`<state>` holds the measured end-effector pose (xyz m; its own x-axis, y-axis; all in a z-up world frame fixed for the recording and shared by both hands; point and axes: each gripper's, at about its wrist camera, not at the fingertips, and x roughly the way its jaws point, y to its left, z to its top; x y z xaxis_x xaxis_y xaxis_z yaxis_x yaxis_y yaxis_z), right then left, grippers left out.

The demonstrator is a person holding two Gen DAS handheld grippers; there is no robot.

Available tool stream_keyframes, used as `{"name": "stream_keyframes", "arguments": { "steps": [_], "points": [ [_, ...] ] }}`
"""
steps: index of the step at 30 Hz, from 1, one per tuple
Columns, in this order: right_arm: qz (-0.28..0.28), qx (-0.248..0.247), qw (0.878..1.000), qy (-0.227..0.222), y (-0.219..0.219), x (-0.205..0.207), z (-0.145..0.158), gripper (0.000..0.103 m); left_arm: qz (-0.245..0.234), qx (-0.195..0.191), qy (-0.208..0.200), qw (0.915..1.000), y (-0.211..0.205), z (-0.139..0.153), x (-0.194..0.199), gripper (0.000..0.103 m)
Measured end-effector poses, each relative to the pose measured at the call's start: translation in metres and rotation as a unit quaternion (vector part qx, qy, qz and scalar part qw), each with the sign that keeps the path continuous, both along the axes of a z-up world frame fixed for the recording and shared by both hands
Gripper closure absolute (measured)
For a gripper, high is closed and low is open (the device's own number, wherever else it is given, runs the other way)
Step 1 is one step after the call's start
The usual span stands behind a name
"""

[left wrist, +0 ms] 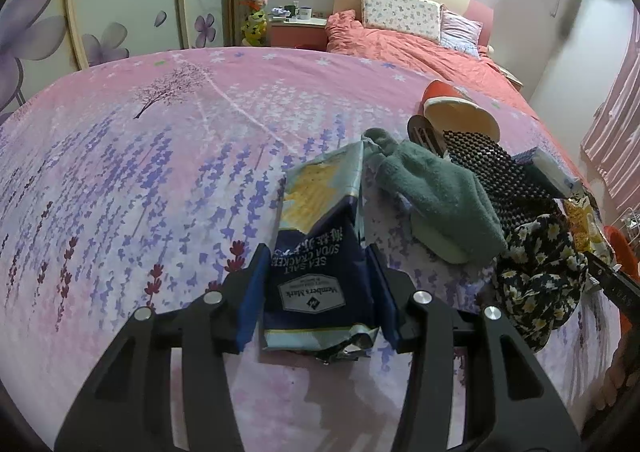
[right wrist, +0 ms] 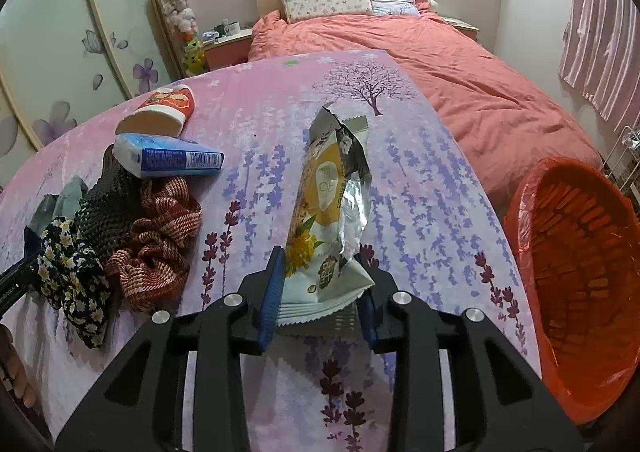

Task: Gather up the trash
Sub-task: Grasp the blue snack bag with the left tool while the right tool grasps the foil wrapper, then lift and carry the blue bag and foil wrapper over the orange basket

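Note:
A dark blue soda cracker bag point(left wrist: 316, 236) lies on the pink flowered tablecloth point(left wrist: 160, 156). My left gripper point(left wrist: 318, 258) is shut on its near end, blue pads point(left wrist: 252, 292) pressing both sides. In the right wrist view a yellow and silver snack wrapper point(right wrist: 328, 204) stands tilted up from the cloth, and my right gripper point(right wrist: 321, 256) is shut on its lower end. An orange bin lined with a red bag point(right wrist: 580, 280) stands off the table's right edge, close to the right gripper.
Between the grippers lies a pile: a green fuzzy slipper point(left wrist: 432, 192), black beaded mat point(left wrist: 492, 172), floral scrunchie point(right wrist: 76, 280), red striped scrunchie point(right wrist: 160, 240), blue tissue pack point(right wrist: 168, 160) and red slipper point(right wrist: 164, 112). A bed with an orange quilt point(right wrist: 460, 84) stands behind.

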<state>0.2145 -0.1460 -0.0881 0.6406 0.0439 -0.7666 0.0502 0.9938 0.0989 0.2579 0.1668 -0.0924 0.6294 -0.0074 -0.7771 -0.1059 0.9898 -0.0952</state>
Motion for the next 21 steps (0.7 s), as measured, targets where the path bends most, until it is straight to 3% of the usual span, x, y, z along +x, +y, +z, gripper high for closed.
{"name": "stream_keyframes", "arguments": {
  "steps": [5,21],
  "points": [
    [0.000,0.026,1.000,-0.003,-0.008,-0.001,-0.001,0.070,0.000,0.007,0.002,1.0000,0.001,-0.001,-0.001,0.054],
    [0.001,0.042,0.999,-0.005,-0.011,-0.001,-0.002,0.069,0.000,-0.003,0.000,1.0000,-0.002,-0.001,-0.003,0.053]
  ]
}}
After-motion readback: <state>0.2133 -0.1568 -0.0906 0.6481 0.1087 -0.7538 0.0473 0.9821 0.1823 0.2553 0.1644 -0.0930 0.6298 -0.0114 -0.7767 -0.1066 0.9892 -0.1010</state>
